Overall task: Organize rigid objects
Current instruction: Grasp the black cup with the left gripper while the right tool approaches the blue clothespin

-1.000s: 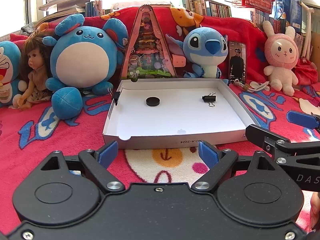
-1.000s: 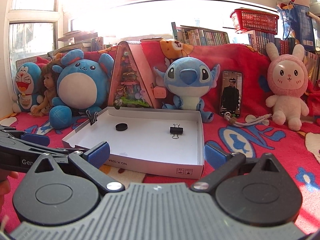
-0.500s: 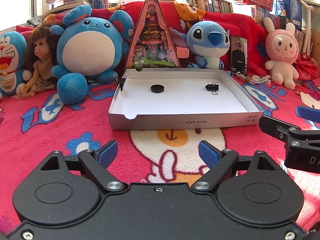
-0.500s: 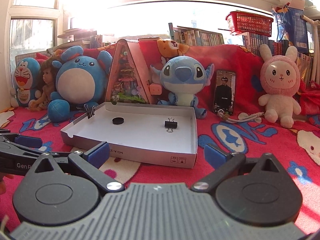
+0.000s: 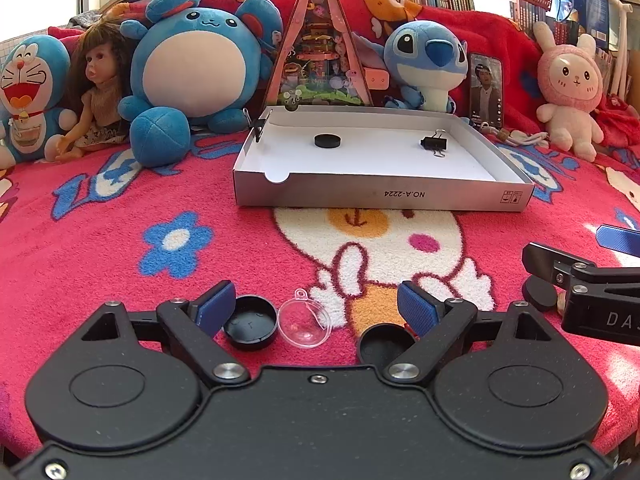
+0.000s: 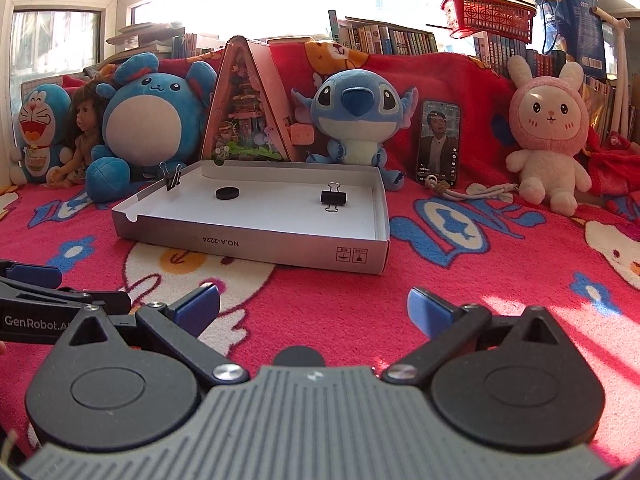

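A shallow white cardboard box [image 5: 380, 196] [image 6: 256, 240] lies on the red blanket. Inside it are a black round cap [image 5: 327, 141] [image 6: 227, 193] and a black binder clip [image 5: 434, 144] [image 6: 333, 199]; another clip [image 6: 173, 178] grips its left wall. My left gripper [image 5: 316, 308] is open, low over the blanket. Between its fingers lie a black cap [image 5: 251, 322], a clear plastic half-sphere [image 5: 305, 324] and a second black cap [image 5: 383, 344]. A further black cap [image 5: 539, 294] lies under my right gripper's finger. My right gripper [image 6: 314, 310] is open with a dark cap [image 6: 299, 357] just showing near its body.
Plush toys, a doll [image 5: 96, 92], a triangular diorama [image 5: 318, 52] and a propped phone [image 5: 486, 92] line the back behind the box. A cord [image 6: 472, 192] lies right of the box. Bookshelves and a red basket [image 6: 488, 14] stand beyond.
Both grippers have drawn back from the box and sunk toward the blanket. The loose caps and clear half-sphere have come into the left wrist view between the fingers. Both stay open.
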Action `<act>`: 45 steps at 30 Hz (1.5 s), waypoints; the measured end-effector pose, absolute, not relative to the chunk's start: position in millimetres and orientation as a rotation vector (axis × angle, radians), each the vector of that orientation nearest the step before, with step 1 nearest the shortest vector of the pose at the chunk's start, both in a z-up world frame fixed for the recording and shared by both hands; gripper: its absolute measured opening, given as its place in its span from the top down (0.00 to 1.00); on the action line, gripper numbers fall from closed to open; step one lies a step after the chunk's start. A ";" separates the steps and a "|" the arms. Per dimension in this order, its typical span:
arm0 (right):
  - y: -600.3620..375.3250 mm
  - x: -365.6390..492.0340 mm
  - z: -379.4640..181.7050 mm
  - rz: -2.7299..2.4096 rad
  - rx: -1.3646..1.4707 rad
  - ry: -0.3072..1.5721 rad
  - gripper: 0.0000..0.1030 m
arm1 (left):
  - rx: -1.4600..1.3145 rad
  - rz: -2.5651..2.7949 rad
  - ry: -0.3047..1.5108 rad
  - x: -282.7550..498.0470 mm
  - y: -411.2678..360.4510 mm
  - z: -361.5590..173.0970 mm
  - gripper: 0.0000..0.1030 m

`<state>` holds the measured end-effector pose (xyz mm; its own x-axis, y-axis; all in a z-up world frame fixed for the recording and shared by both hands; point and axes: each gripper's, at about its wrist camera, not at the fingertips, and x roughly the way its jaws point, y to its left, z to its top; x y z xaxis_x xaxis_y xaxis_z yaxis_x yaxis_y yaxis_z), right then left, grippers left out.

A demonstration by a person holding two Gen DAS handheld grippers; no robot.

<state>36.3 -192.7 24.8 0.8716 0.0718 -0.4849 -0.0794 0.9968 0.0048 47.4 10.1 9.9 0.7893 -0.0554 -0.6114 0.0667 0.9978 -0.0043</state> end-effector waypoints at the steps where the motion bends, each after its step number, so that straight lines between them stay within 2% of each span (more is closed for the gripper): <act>1: -193.1 35.8 23.6 0.077 -0.013 0.511 0.00 | 0.023 -0.062 0.657 46.2 10.5 9.4 0.15; 29: -193.8 12.2 2.5 0.104 -0.059 0.582 0.00 | 0.045 -0.008 0.629 28.3 23.1 3.5 0.15; 37: -198.2 6.5 5.4 0.086 -0.048 0.552 0.07 | 0.020 0.002 0.643 25.1 31.2 2.4 0.30; 42: -206.3 -0.9 9.4 0.066 -0.055 0.520 0.09 | 0.015 0.020 0.643 24.4 36.4 2.9 0.47; 45: -212.0 -3.4 10.0 0.046 -0.062 0.520 0.11 | -0.004 0.027 0.645 24.2 40.2 4.0 0.51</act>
<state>-3.4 -212.0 10.0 0.8670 0.0286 -0.4975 -0.0599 0.9971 -0.0472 24.2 40.2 4.0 0.7989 0.0237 -0.6010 -0.0264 0.9996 0.0044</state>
